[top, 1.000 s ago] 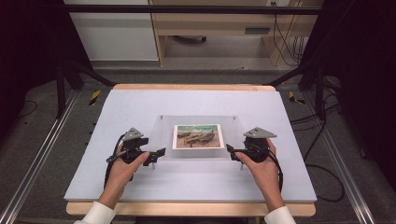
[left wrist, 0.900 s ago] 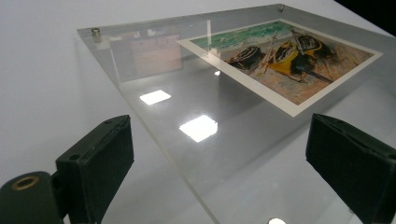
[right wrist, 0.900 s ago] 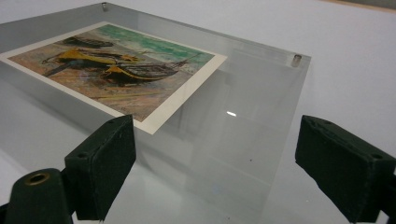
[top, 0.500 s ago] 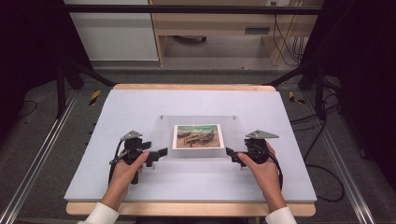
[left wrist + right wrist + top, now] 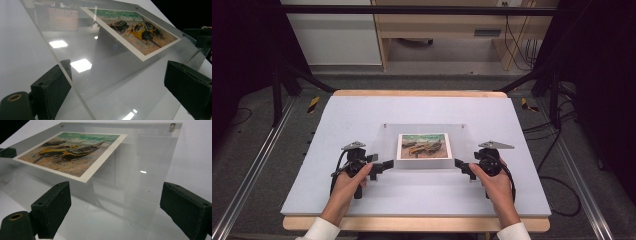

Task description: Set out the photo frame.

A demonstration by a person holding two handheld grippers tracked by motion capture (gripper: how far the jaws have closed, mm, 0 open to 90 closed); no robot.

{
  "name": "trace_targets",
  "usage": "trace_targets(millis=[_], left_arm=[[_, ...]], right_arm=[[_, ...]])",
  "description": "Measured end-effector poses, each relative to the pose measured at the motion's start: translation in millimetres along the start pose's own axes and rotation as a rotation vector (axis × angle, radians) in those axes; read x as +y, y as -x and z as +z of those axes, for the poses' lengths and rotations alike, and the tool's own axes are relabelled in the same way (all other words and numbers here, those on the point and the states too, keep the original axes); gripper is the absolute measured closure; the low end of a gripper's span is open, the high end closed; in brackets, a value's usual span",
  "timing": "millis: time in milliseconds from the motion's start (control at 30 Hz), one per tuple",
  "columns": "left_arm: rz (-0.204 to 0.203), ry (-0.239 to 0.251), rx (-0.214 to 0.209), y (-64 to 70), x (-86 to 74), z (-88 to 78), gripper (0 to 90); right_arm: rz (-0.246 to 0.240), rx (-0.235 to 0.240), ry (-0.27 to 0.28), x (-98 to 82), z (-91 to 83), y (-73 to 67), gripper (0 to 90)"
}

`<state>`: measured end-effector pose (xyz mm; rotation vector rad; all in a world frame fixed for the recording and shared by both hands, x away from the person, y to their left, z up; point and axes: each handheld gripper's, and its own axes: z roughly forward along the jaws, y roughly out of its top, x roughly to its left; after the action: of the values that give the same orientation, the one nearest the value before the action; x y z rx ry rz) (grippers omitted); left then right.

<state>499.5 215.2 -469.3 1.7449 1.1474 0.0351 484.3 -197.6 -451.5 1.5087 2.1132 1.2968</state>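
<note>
Acrylic frame (image 5: pixel 424 146) lies between left claw (image 5: pixel 384 165) and right claw (image 5: pixel 461 165).

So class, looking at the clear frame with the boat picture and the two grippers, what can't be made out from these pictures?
- High view: whether the left gripper or right gripper touches the clear frame; too small.
- Left gripper view: the frame's near corner, cut off by the bottom edge.
- Right gripper view: the frame's underside, lost in glare.
- High view: the boat picture detail, too small.
</note>
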Motion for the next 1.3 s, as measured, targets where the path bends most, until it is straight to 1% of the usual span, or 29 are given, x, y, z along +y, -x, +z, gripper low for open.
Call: trace_targets(millis=[167, 200, 267, 433, 500, 600, 700, 833, 900, 967, 1033, 1067, 1233, 1300], left_arm=[[0.002, -0.001, 0.0, -0.1, 0.1, 0.0, 7.2], [0.002, -0.001, -0.001, -0.1, 0.1, 0.0, 7.2], [0.003, -0.001, 0.0, -0.2, 0.1, -0.2, 7.1], [0.004, -0.002, -0.001, -0.3, 0.2, -0.2, 7.2], [0.003, -0.002, -0.001, -0.3, 0.3, -0.2, 7.2], [0.004, -0.003, -0.001, -0.3, 0.4, -0.3, 7.2], [0.004, -0.004, 0.001, -0.2, 0.5, -0.3, 7.2], [0.004, -0.006, 0.0, -0.2, 0.9, -0.4, 7.2], [0.003, -0.007, 0.0, -0.2, 1.0, -0.4, 7.2], [0.004, -0.008, 0.001, -0.1, 1.1, -0.5, 7.2], [0.004, -0.009, 0.002, 0.0, 1.2, -0.5, 7.2], [0.004, -0.009, 0.002, -0.1, 1.3, -0.5, 7.2], [0.004, -0.011, 0.003, 0.1, 1.5, -0.5, 7.3], [0.01, -0.019, 0.006, 0.1, 2.3, -0.9, 7.4]], right_arm=[[0.028, 0.006, -0.014, -0.7, -1.0, -0.5, 9.5], [0.024, 0.009, -0.013, -0.9, -1.1, 0.1, 9.5], [0.041, 0.013, -0.018, -1.5, -1.6, 0.3, 9.5], [0.052, 0.025, -0.024, -2.1, -2.8, 1.1, 9.5], [0.067, 0.027, -0.031, -2.6, -3.7, 0.4, 9.5], [0.07, 0.03, -0.038, -2.7, -4.7, 0.4, 9.5], [0.088, 0.038, -0.042, -3.2, -4.9, 1.2, 9.5], [0.096, 0.041, -0.046, -3.2, -4.6, 1.9, 9.5], [0.111, 0.047, -0.052, -3.3, -4.8, 2.2, 9.5], [0.115, 0.051, -0.055, -3.6, -4.8, 2.4, 9.5], [0.128, 0.069, -0.063, -3.9, -3.8, 1.6, 9.1], [0.132, 0.07, -0.062, -4.1, -3.1, 0.9, 8.8], [0.128, 0.068, -0.059, -4.1, -2.4, 0.8, 8.6], [0.124, 0.064, -0.054, -4.2, -1.9, 0.7, 8.9]])
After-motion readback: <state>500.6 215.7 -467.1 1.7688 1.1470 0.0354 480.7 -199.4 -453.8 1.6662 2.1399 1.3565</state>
